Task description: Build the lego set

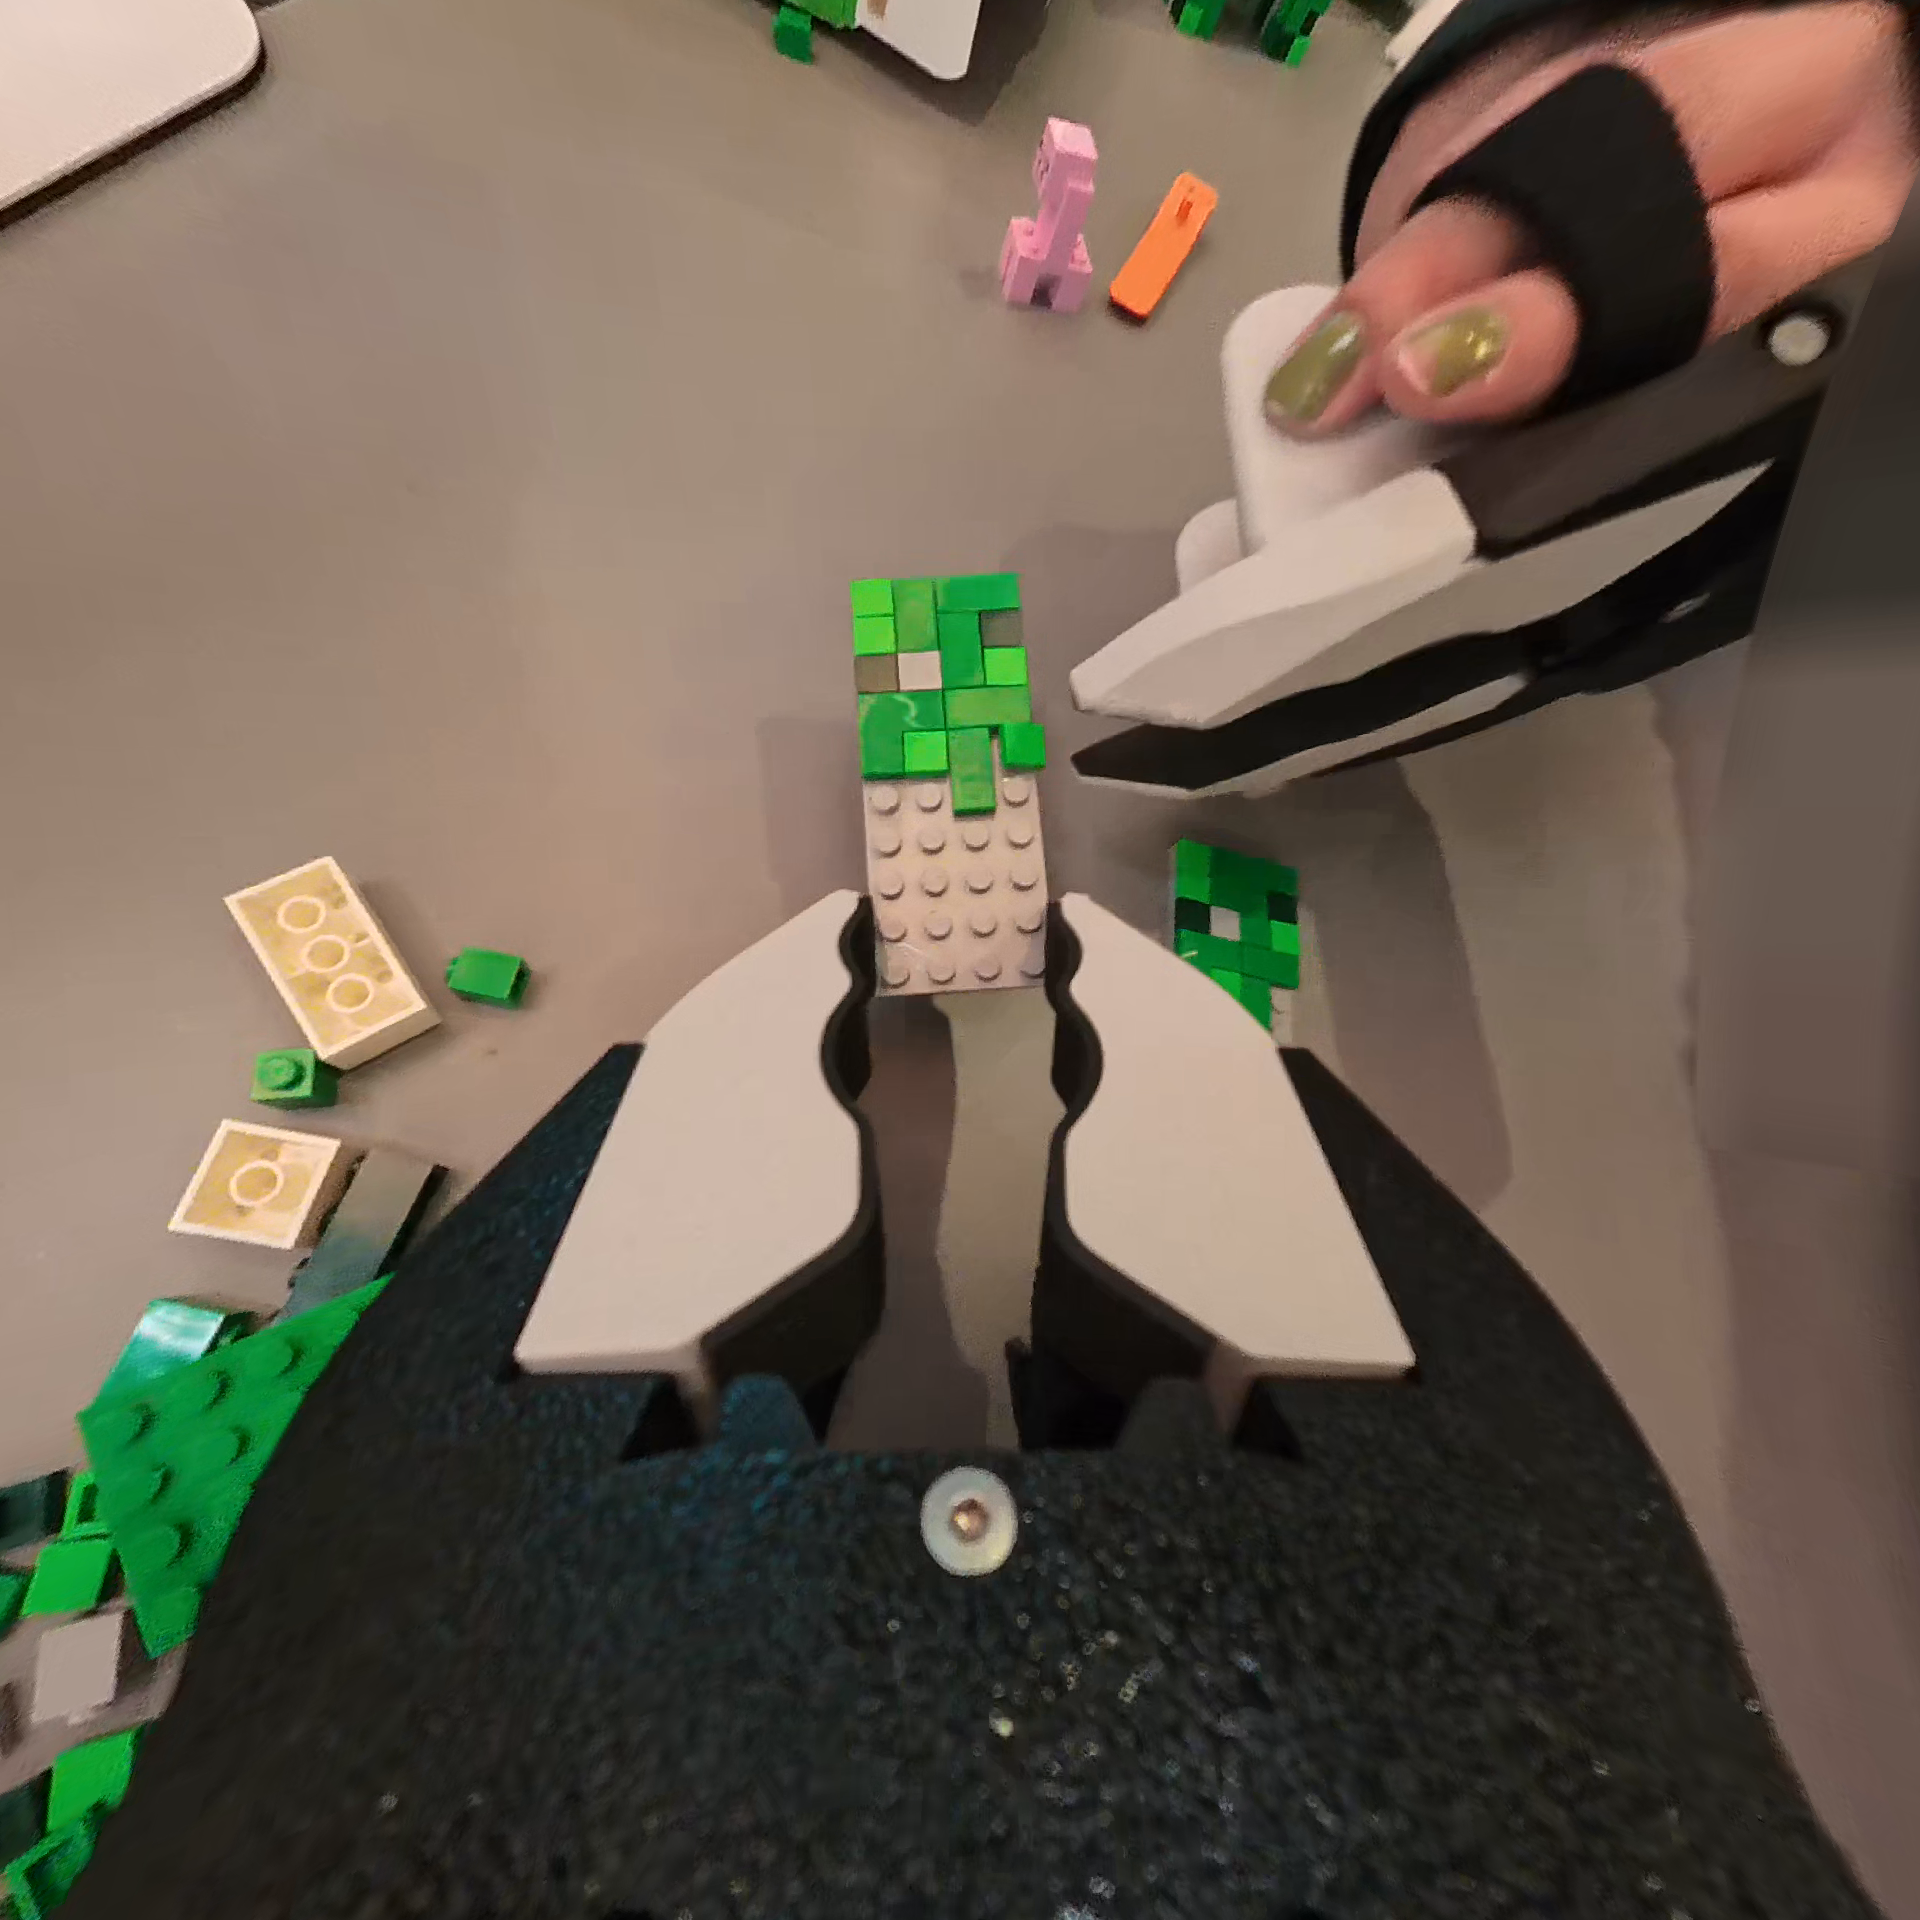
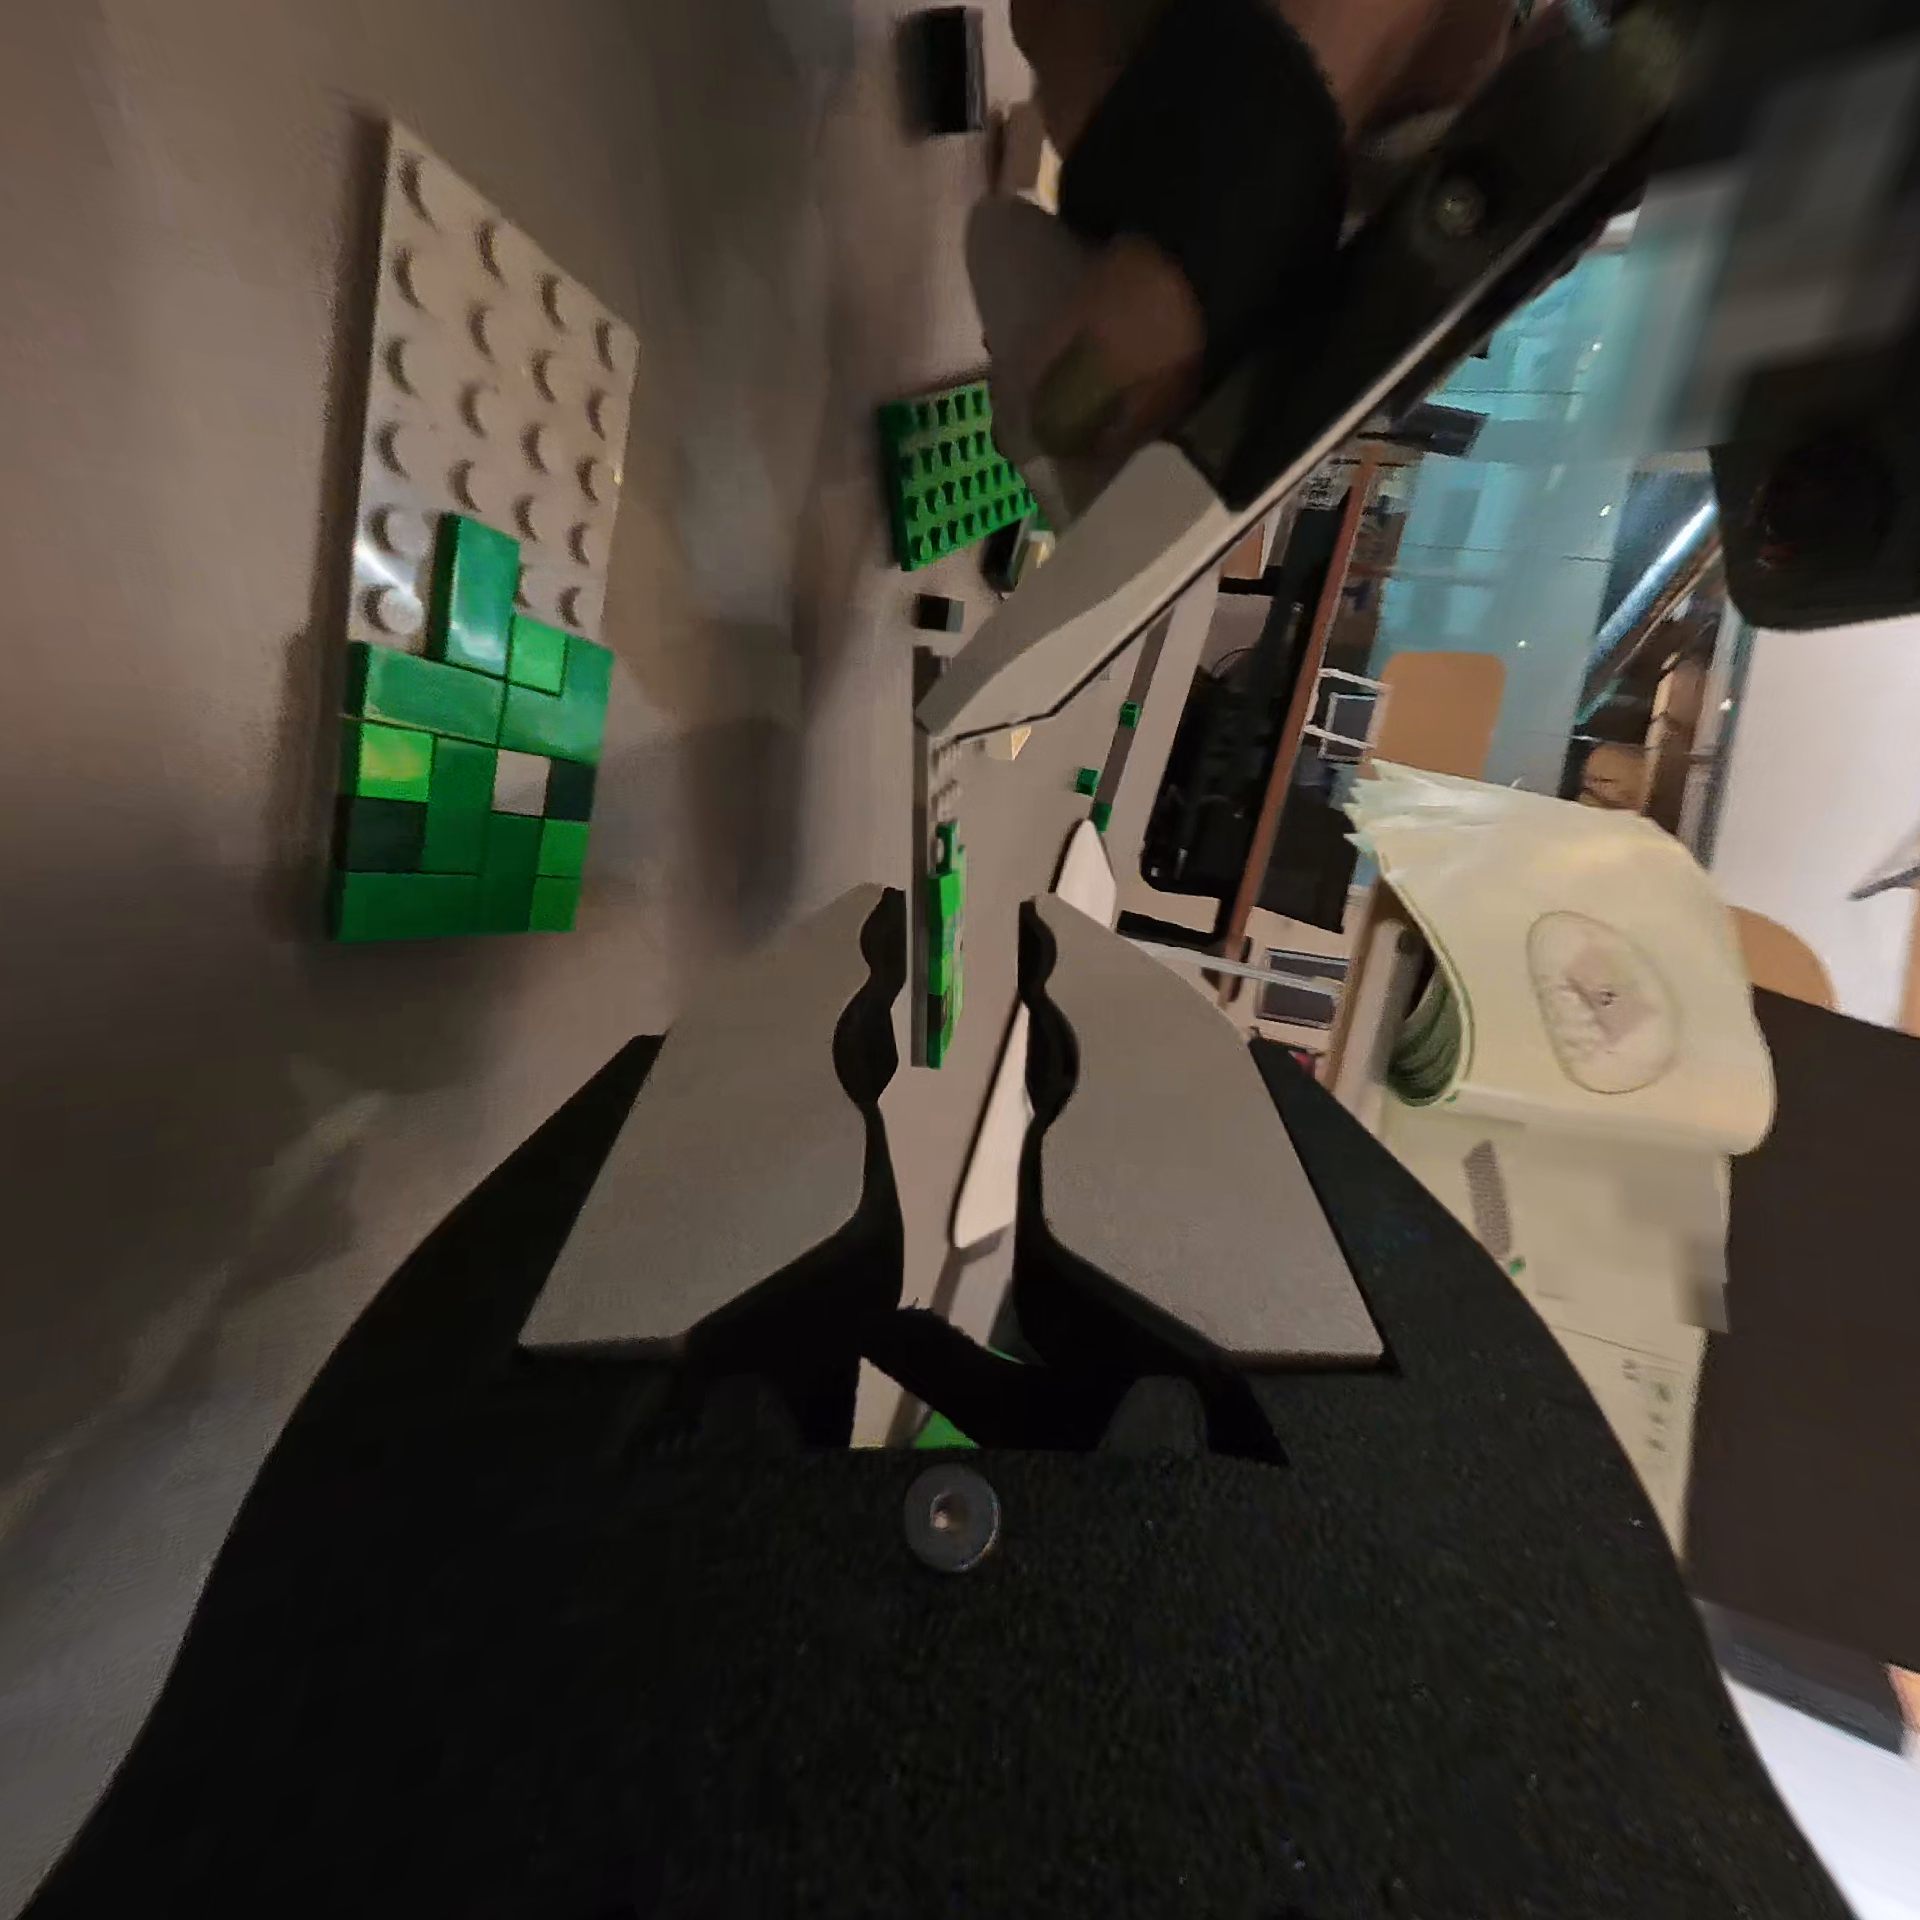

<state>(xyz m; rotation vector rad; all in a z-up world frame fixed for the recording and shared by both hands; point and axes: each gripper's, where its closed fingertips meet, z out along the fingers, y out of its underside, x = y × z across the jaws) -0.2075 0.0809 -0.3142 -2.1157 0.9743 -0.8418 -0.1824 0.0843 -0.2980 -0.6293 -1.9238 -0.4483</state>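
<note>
My left gripper (image 1: 956,925) is shut on the near end of a grey studded plate (image 1: 961,883) and holds it out ahead. Green tiles (image 1: 940,675) cover the plate's far half. My right gripper (image 1: 1081,727) hovers just right of those tiles, its jaws a little apart. In the right wrist view the held plate (image 2: 940,956) shows edge-on, in line with the gap of my right gripper (image 2: 956,904), which is open and empty. The left gripper (image 2: 935,727) shows beyond it. A second grey plate with green tiles (image 1: 1236,935) lies on the table (image 2: 478,582).
Two cream bricks (image 1: 327,961) (image 1: 255,1184) and small green pieces (image 1: 488,977) lie at the left. A green plate (image 1: 197,1455) and loose green parts sit at the lower left. A pink figure (image 1: 1049,218) and an orange tool (image 1: 1164,244) lie farther off. A gloved hand (image 1: 1507,312) holds the right gripper.
</note>
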